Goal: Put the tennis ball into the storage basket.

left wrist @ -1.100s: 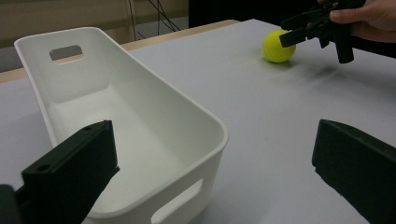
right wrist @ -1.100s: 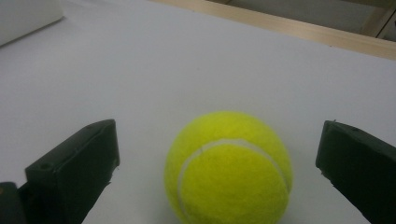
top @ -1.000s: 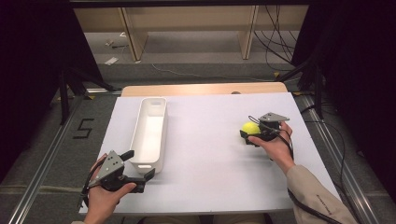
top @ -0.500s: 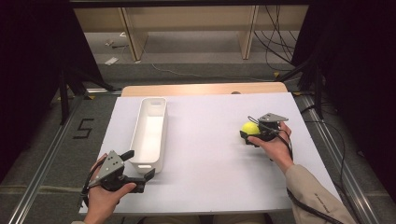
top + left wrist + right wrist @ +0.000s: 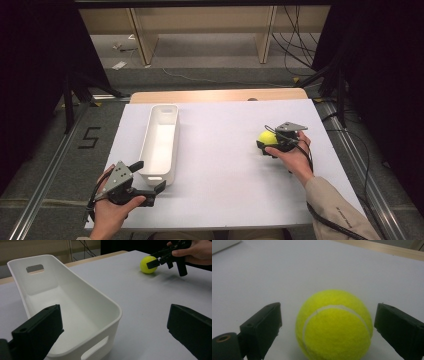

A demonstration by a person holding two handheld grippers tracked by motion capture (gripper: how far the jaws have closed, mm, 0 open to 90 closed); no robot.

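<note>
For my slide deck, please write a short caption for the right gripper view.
Right gripper, jaws closing around a yellow tennis ball on the white table, not yet touching it.

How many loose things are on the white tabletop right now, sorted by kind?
Tennis ball, yellow-green, lying between the right gripper's open jaws: 1
White plastic bin with cut-out handles, nothing visible inside it, beside the left gripper: 1
Total: 2

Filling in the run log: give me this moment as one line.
right tool: closing around ball, gaps remain | left tool: open by tub | ball: on table
</note>
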